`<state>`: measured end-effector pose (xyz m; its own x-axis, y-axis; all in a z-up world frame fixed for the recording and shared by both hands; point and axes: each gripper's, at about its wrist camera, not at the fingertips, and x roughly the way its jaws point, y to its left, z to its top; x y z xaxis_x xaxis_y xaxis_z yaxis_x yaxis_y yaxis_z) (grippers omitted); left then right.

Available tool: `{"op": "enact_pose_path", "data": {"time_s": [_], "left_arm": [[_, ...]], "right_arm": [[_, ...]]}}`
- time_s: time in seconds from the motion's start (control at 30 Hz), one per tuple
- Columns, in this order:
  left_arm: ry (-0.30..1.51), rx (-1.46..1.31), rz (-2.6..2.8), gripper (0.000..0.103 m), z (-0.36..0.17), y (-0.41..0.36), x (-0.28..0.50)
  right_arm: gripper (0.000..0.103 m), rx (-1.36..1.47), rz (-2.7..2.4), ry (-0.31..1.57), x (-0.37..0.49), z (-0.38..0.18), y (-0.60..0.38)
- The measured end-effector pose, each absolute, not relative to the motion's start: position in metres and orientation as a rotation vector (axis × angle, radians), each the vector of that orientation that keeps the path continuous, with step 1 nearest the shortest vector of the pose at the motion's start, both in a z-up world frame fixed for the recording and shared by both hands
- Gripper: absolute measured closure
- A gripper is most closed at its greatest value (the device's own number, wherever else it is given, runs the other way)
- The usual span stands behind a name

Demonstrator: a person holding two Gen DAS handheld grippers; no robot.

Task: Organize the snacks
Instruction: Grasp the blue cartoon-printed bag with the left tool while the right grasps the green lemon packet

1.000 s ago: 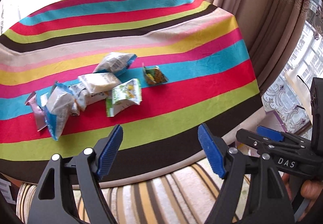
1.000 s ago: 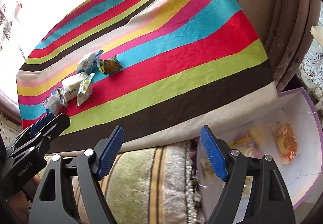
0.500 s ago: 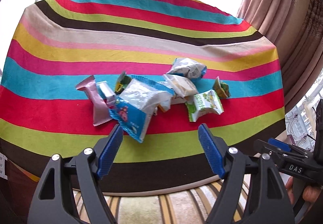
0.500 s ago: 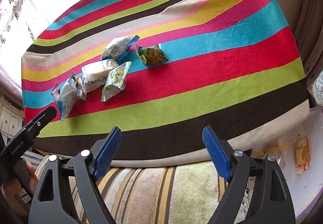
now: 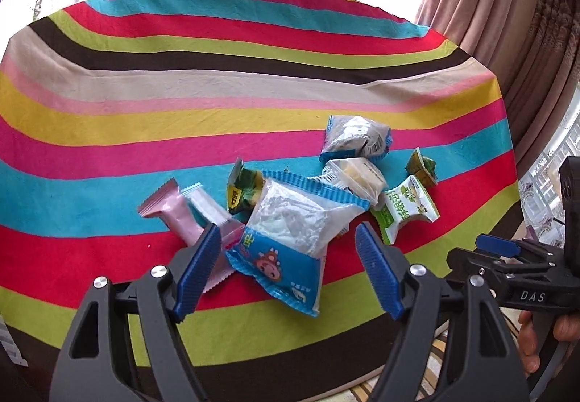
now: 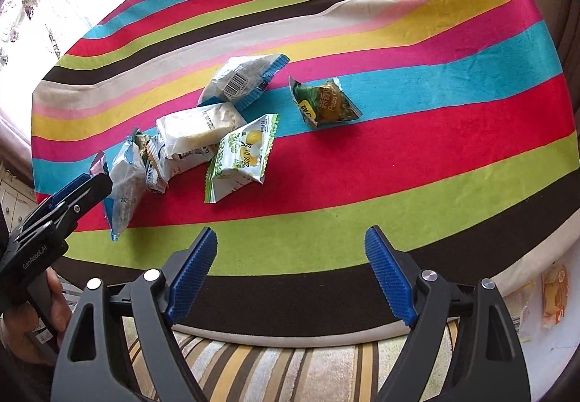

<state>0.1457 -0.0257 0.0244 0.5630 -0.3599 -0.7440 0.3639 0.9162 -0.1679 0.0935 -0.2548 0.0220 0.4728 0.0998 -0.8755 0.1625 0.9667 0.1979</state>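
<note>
Several snack packets lie in a heap on the striped tablecloth (image 5: 181, 94). My left gripper (image 5: 288, 239) is open just above the blue-and-white packet (image 5: 290, 228), which shows between its fingers without the pads pressing on it. Two pink wrappers (image 5: 174, 213) lie at its left. A green-and-white lemon packet (image 6: 243, 155), a white packet (image 6: 199, 128), a barcode packet (image 6: 243, 79) and a green peas packet (image 6: 326, 104) lie further right. My right gripper (image 6: 290, 235) is open and empty over the lime stripe near the table's front edge.
A white box (image 6: 536, 311) with an orange snack inside stands low at the right, beside the table. Brown curtains (image 5: 507, 21) hang to the right. A striped rug (image 6: 290, 365) covers the floor in front. A bright window lies behind the table.
Both grippers have moved in over the table toward the heap. The blue-and-white packet now sits between the left fingers. The right gripper has left the box and its jaws stand slightly wider.
</note>
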Motion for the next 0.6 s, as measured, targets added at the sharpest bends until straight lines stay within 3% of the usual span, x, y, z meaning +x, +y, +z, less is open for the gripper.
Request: {"op": "enact_pose_path", "data": {"time_s": [0.13,0.23,0.6], "left_arm": [[0.9,-0.011,-0.465,0.03,0.015,-0.025,0.161],[0.934,-0.026,-0.488,0.04,0.007,-0.026,0.169],[0.937,-0.022,-0.498,0.053,0.003,-0.038,0.16]], "right_arm": [[0.021,0.284,-0.047,1.088,0.102,0.018,-0.253],[0.021,0.294,-0.052,1.093,0.108,0.014,-0.253],[0.021,0.288,-0.04,1.083,0.139,0.009,-0.235]]}}
